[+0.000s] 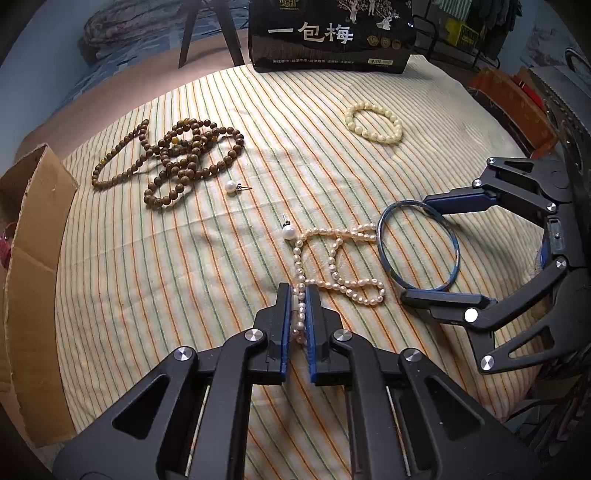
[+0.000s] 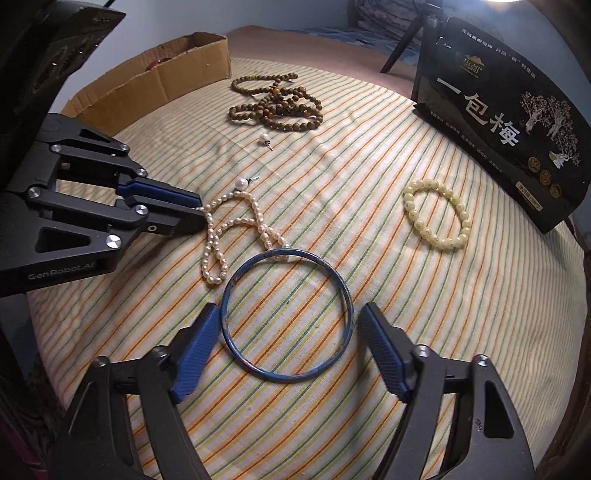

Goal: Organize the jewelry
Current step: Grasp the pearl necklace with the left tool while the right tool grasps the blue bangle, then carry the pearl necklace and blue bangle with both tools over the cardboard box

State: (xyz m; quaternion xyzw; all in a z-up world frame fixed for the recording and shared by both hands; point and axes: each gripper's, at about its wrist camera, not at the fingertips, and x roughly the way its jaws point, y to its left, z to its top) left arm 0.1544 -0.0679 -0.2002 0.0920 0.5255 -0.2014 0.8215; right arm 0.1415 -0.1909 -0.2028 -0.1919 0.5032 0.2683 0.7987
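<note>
My left gripper (image 1: 297,291) is shut on one end of the pearl necklace (image 1: 334,260), which trails across the striped cloth; it also shows in the right wrist view (image 2: 221,236). My right gripper (image 2: 290,314) is open, its fingers on either side of the blue bangle (image 2: 288,314), which lies flat on the cloth. The bangle (image 1: 419,247) rests over the necklace's far end. Two pearl earrings (image 1: 231,186) (image 1: 288,232), a brown wooden bead string (image 1: 173,158) and a cream bead bracelet (image 1: 375,123) lie further off.
An open cardboard box (image 1: 33,258) stands at the left edge of the cloth (image 1: 147,277). A black printed package (image 1: 330,35) stands at the back. Tripod legs (image 1: 229,33) stand behind the table.
</note>
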